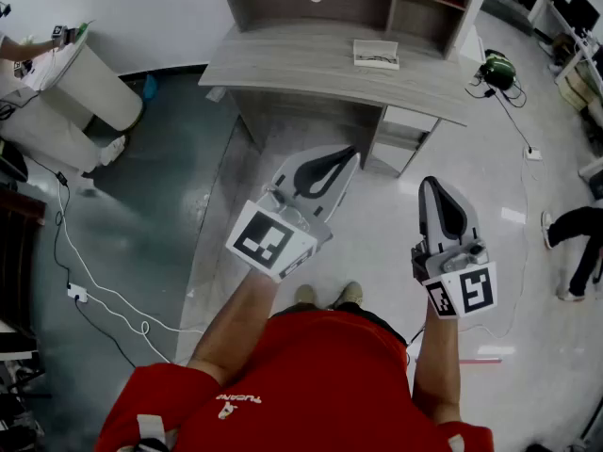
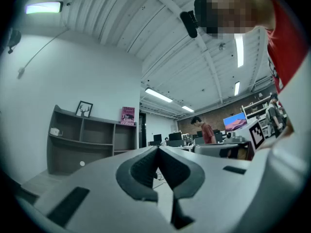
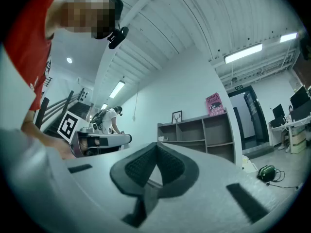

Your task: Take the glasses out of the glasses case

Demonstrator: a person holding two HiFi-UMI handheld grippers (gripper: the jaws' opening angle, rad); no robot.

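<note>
Grey wood desk (image 1: 311, 64) stands at the far side; the glasses case (image 1: 376, 54) lies on its right part. You hold your left gripper (image 1: 349, 154) and right gripper (image 1: 432, 184) near your body, well apart from the case, jaws closed together, gripping nothing.

From the head view the case (image 1: 376, 54) on the desk (image 1: 311, 64) is too small for me to tell whether it lies open. My shirt (image 1: 320, 384) hides my legs down to my shoes (image 1: 328, 295), and the picture's edges cut one person (image 1: 577, 252) at the right down to legs and another person (image 1: 24, 50) at the top left down to an arm. In the left gripper view the pale thing (image 2: 55, 131) on the shelf (image 2: 82, 142) is too small to name.
</note>
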